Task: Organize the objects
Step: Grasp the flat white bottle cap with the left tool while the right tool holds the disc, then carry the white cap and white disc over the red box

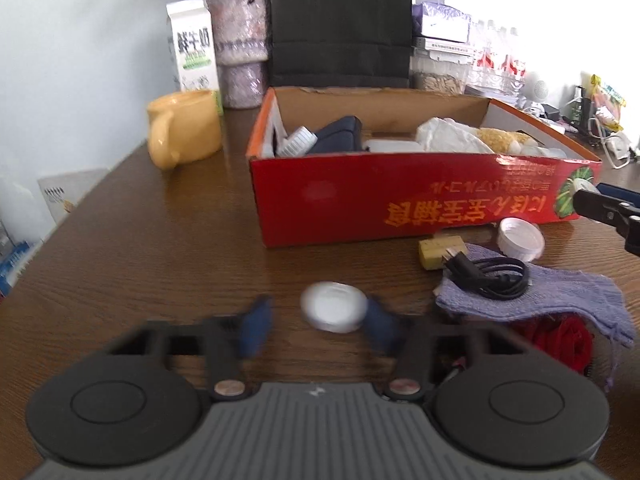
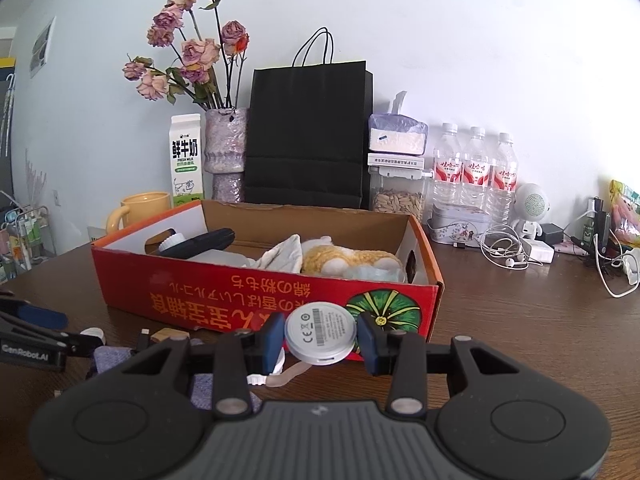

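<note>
A white round disc (image 1: pixel 334 312) lies on the brown table (image 1: pixel 160 260), between the blurred blue fingers of my left gripper (image 1: pixel 318 326). The right pad is at its edge, the left pad stands apart, so the jaws are open around it. My right gripper (image 2: pixel 320 340) is shut on a white disc with a printed label (image 2: pixel 321 334), held up in front of the red cardboard box (image 2: pixel 240 292). The box holds a yellow plush toy (image 2: pixel 352 260), a white cloth and a dark pouch (image 2: pixel 200 242). The right gripper's tip (image 1: pixel 600 204) also shows beside the box (image 1: pixel 400 196).
Right of the left gripper lie a white lid (image 1: pixel 520 239), a tan block (image 1: pixel 440 254), a black cable (image 1: pixel 492 276), a purple cloth (image 1: pixel 560 296) and something red. Behind the box stand a yellow mug (image 1: pixel 184 128), a milk carton, a vase, a black bag (image 2: pixel 308 136) and water bottles (image 2: pixel 476 172).
</note>
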